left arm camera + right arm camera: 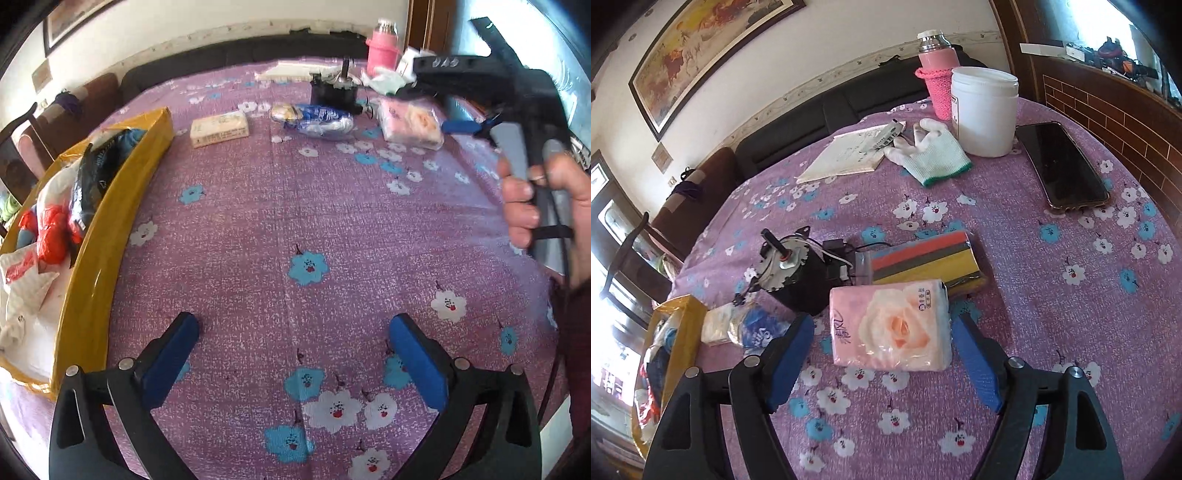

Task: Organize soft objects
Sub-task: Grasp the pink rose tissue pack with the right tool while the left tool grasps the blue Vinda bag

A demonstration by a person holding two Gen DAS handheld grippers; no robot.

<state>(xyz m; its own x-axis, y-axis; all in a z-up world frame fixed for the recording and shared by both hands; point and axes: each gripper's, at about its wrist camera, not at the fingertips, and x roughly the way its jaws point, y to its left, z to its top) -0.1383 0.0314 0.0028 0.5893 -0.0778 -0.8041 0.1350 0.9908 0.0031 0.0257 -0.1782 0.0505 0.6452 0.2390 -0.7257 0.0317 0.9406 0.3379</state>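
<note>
Left gripper [293, 332] hovers low over the purple flowered tablecloth [295, 221], jaws spread wide, nothing between the blue pads [417, 363]; it points level across the table toward the far items. Right gripper [882, 332] is also spread wide, its pads flanking the pink rose-print tissue pack [890, 326] on either side, with a visible gap on the left and the right pad close to or at the pack's edge; contact cannot be told. The pack lies flat on the cloth.

In the left wrist view the right gripper [465, 127] is seen from the side, at the right of the frame, held by the person's right hand [543, 206] wrapped around the grey handle with fingers curled on the trigger, tool angled down toward the same tissue pack [412, 123].

Yellow box [110, 240] sits at the table's left edge, already holding bagged soft items: a red bag [55, 232], a black bag [92, 177], white bags. Still out on the cloth: a cream tissue pack [219, 129], a blue-and-white wrapped bundle [317, 120], and a pack of coloured sponge cloths [923, 258] just behind the rose pack. A black motor [792, 273] stands beside those. Farther back: white glove [931, 153], white jar [984, 110], pink flask [938, 74], phone [1062, 166], paper booklet [849, 155].
</note>
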